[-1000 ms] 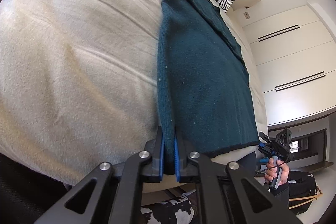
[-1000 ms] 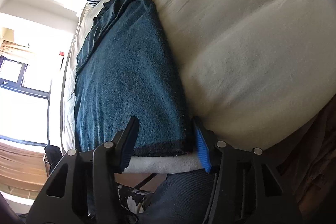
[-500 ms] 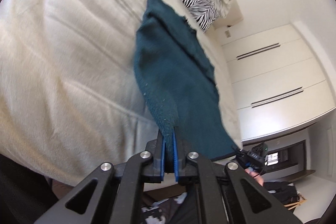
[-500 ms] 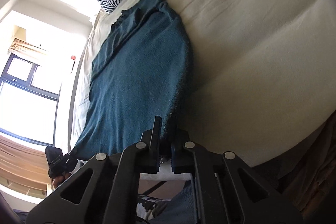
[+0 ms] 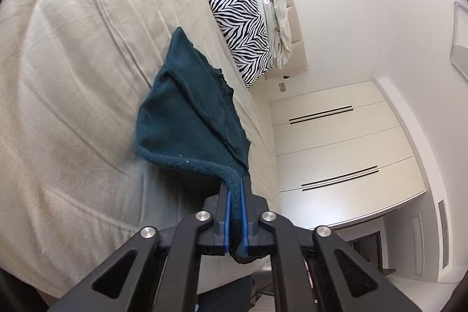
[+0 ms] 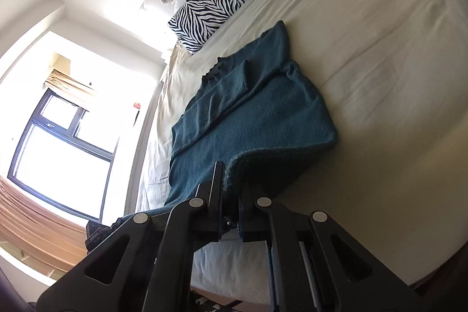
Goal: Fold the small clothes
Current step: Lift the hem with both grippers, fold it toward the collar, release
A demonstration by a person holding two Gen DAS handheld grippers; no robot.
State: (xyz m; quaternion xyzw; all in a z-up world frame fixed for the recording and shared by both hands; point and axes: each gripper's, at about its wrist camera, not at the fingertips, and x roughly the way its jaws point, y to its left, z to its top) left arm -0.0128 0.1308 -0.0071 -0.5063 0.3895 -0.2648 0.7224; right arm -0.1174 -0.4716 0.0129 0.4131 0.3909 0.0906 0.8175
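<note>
Hem now lifted — teal sweater [image 5: 187,119] half-doubled

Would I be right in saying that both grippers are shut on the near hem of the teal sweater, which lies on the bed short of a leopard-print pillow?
Not quite: the pillow is zebra-striped, as both wrist views show. The rest holds: the left gripper and right gripper are shut on the teal sweater on the bed.

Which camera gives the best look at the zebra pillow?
The left wrist view: the zebra pillow sits near the top middle, evenly lit, its striped face wide and clear. The right wrist view shows the pillow too, but beside window glare that washes out its near end.
</note>
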